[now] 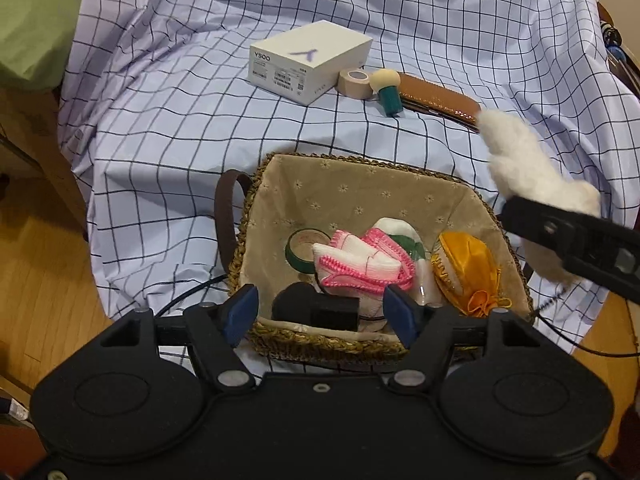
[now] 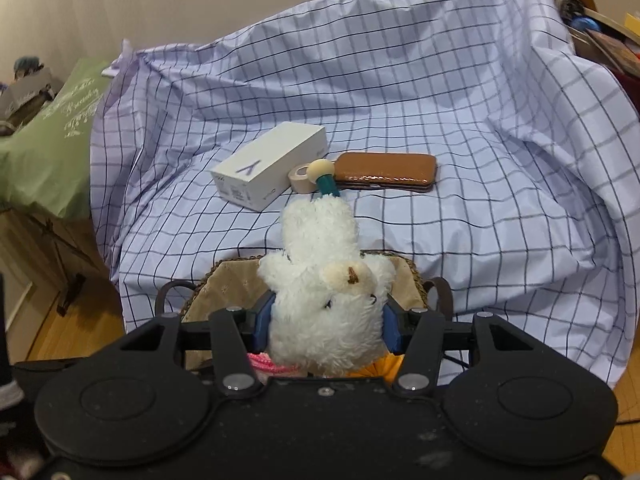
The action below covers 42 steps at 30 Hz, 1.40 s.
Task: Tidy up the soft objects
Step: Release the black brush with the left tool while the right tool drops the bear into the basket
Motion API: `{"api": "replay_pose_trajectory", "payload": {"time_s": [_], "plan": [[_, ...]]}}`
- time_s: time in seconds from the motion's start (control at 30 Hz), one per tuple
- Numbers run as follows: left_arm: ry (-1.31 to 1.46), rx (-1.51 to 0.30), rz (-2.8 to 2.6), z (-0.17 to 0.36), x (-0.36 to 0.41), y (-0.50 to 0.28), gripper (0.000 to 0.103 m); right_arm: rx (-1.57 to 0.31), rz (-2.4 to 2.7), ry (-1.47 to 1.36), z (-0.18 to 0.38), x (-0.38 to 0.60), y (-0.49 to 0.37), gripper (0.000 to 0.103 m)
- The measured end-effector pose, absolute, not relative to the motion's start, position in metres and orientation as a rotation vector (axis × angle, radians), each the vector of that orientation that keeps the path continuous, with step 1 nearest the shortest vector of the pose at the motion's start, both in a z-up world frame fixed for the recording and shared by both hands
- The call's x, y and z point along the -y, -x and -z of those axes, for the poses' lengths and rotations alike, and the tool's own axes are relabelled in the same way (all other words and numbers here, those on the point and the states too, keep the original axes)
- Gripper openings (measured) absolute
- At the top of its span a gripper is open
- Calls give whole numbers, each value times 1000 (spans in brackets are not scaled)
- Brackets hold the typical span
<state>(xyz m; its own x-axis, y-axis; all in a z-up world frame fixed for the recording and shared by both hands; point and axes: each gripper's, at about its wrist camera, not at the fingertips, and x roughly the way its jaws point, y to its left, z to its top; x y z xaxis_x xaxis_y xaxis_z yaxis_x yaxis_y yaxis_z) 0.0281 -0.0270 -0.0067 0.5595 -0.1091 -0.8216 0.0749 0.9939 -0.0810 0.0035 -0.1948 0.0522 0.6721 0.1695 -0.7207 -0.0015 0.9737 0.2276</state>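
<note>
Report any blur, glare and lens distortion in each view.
Left wrist view: fluffy white plush toy smeared at right edge; grid lines of checked cloth bow outward. Right wrist view: glossy brown leather case shows small glare along its front edge; corners vignetted dark.

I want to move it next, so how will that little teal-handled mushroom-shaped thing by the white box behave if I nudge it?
The mushroom-shaped piece stands on its narrow teal stem with a wider cream cap on top, so it looks top-heavy and would probably tip. Once down, its round shape may roll on the rumpled checked cloth. It looks rigid, unlike the plush toy.
</note>
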Motion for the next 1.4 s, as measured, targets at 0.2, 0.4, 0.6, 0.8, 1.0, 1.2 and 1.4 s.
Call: {"api": "replay_pose_trajectory", "payload": {"time_s": [0.2,0.4,0.6,0.8,1.0,1.2,1.4], "plan": [[45,-966,104,5,25,-24,65,-823,-169,-167,-53,179,-23,54],[45,-964,105,5,25,-24,65,-749,-283,-200,-64,170,-33,74],[51,-964,103,5,25,-23,65,-745,-260,-192,-66,173,-27,74],[52,-964,102,5,25,-22,66,-793,-172,-198,-53,186,-20,74],[51,-966,98,5,25,-22,66,-821,-79,-216,-45,201,-16,74],[49,-964,94,5,24,-22,66,-830,-34,-197,-43,206,-13,74],[33,-934,72,1,24,-20,66,-830,-19,-158,-44,201,-12,74]]}}
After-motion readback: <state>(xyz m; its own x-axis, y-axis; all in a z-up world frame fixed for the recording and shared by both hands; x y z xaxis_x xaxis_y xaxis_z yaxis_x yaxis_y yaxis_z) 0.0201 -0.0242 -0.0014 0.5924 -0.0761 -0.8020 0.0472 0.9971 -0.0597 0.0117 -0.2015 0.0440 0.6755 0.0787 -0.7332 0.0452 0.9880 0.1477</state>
